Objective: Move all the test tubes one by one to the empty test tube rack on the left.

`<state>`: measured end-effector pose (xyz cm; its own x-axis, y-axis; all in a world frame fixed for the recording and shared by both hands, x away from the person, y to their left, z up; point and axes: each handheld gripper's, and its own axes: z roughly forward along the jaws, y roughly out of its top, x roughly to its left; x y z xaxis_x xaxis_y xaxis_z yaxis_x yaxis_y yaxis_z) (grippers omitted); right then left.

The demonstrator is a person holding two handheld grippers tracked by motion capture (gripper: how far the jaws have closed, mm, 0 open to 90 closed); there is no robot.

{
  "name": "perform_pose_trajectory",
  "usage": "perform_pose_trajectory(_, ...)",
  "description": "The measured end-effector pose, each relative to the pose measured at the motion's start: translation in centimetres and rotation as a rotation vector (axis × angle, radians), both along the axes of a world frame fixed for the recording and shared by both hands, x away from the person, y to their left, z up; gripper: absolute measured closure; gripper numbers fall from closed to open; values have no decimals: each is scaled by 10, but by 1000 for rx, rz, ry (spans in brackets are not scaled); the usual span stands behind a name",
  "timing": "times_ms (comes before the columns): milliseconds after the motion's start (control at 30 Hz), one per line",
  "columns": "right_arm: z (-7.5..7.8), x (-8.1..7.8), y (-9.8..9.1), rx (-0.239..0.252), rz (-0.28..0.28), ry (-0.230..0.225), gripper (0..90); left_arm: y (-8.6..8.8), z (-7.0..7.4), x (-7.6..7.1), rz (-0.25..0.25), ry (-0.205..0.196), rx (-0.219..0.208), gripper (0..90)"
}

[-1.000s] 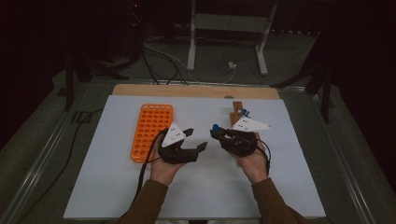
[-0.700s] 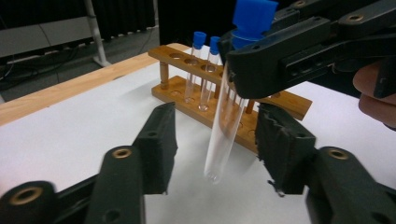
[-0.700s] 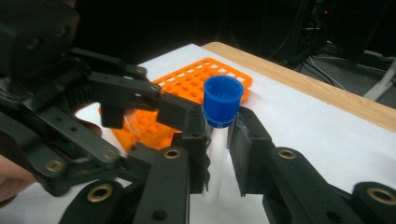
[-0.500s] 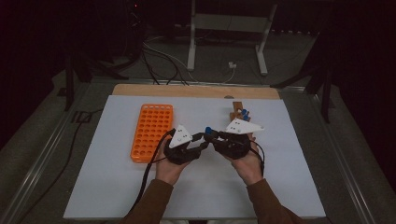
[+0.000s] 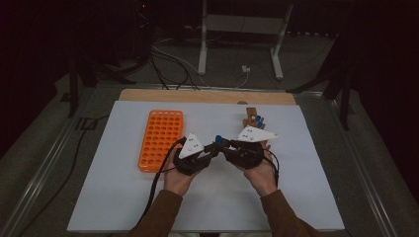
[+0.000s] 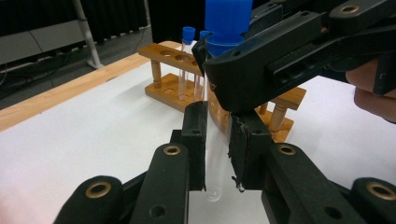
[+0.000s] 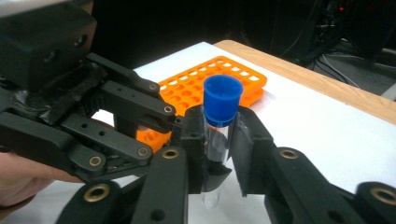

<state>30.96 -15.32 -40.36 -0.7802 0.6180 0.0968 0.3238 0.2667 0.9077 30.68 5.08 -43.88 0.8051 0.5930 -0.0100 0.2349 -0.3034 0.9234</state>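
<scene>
- Right gripper (image 7: 217, 154): fingers (image 7: 194, 140) clamped on a clear test tube (image 7: 217, 140) just under its blue cap (image 7: 222, 100); tube upright, above the desk.
- Left gripper (image 6: 217, 147): fingers (image 6: 195, 140) flank the same tube's lower part (image 6: 215, 163), close to the glass; cannot tell whether they press it.
- High view: both grippers meet mid-desk, left gripper (image 5: 210, 150) and right gripper (image 5: 222, 145) tip to tip, cap (image 5: 219, 139) between.
- Left gripper view adds a wooden rack (image 6: 187, 74) holding blue-capped tubes (image 6: 187, 60) behind.
- Right gripper view adds the orange rack (image 7: 219, 77), wells empty where visible.
- Desk (image 5: 113, 197): white sheet, wooden far edge. Room dark; cables on floor (image 5: 168, 59), metal stand (image 5: 242, 29).
</scene>
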Motion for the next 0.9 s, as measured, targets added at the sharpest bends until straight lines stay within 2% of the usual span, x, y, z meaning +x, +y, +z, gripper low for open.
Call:
perform_pose_trajectory(133,1,1,-6,23,7,-3,605,4,-2,1,16,12,-2,780)
perform_pose_trajectory(267,3,2,-14,35,-12,1,449,9,-3,2,33,24,-11,781)
perform_pose_trajectory(433,3,5,-24,29,-72,-9,245,16,-1,1,44,29,-16,781)
perform_pose_trajectory(633,-1,8,-35,-18,-173,-14,37,26,1,-2,59,34,-32,782)
perform_pose_trajectory(733,-3,9,-42,-32,-200,-15,0,32,2,-3,65,37,-42,781)
perform_pose_trajectory(900,-5,8,-54,-42,-234,-22,0,41,3,-4,78,38,-52,782)
